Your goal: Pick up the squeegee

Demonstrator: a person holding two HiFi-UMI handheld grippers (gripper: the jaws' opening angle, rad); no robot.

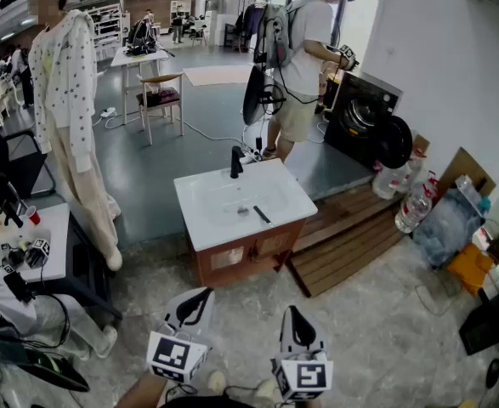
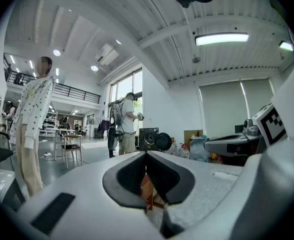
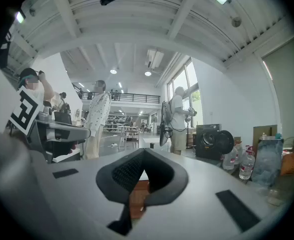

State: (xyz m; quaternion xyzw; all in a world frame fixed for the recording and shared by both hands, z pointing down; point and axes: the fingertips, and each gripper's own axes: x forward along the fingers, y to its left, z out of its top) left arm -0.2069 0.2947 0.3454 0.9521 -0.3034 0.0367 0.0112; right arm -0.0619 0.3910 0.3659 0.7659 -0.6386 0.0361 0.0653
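Left gripper (image 1: 201, 296) and right gripper (image 1: 292, 313) sit low, both closed and empty. Squeegee (image 1: 262, 215), apparently the dark bar, lies in the sink (image 1: 189, 195), well ahead. Approach not yet begun; next move requires reaching forward and opening the jaws.

A faucet (image 1: 236, 161) stands at the washbasin's (image 1: 202, 221) back edge; a slim tool, possibly the squeegee (image 1: 262, 215), lies in its bowl; pallet (image 1: 351, 236) to its right, chair (image 1: 161, 99) behind-left.
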